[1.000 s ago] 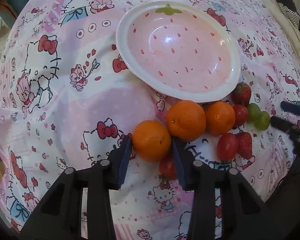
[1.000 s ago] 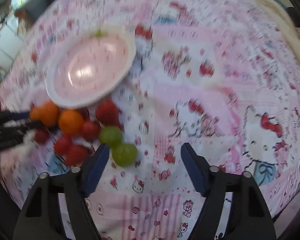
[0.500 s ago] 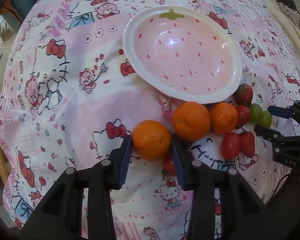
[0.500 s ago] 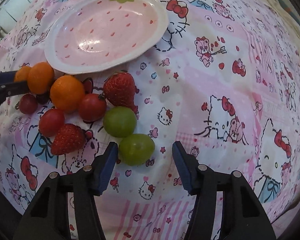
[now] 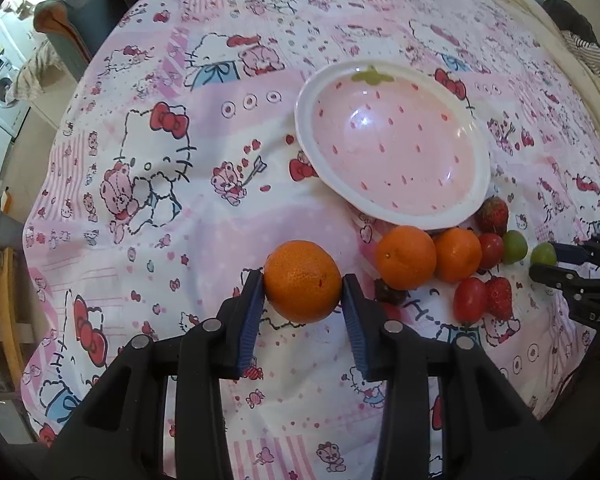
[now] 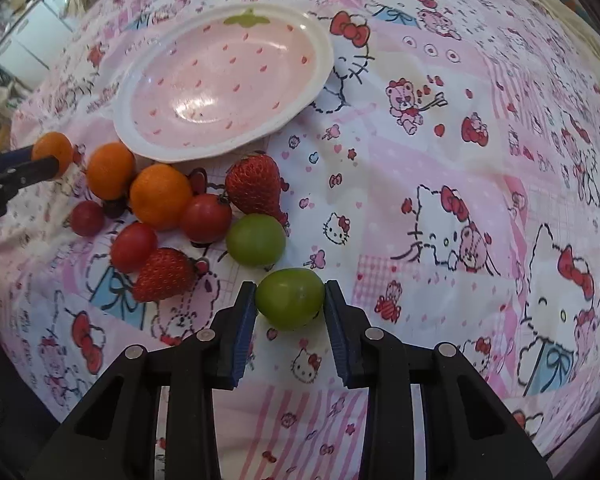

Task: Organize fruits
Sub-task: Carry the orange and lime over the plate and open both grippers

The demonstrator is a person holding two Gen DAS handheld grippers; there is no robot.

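Observation:
My left gripper (image 5: 302, 280) is shut on an orange mandarin (image 5: 300, 292), held just above the cloth and left of the fruit pile. My right gripper (image 6: 290, 290) points down at the pile's near edge. Its jaws are closing, and both pads touch a green grape (image 6: 290, 300) lying on the cloth. A second green grape (image 6: 256, 246), two mandarins (image 6: 160, 196), two strawberries (image 6: 254, 190) and several cherry tomatoes (image 6: 206, 218) lie together below the pink strawberry-print bowl (image 6: 322, 68), which has nothing in it. In the left wrist view the bowl's rim (image 5: 302, 128) is beyond the held mandarin.
A pink cartoon-print cloth (image 5: 172, 184) covers the whole table, with wide bare cloth left of the bowl and right of the pile. At the far left edge are a chair back (image 5: 72, 12) and a washing machine (image 5: 0, 88).
The left gripper has risen with the mandarin and carried it left, away from the other two mandarins. The right gripper's jaws have come in from wide apart onto the green grape.

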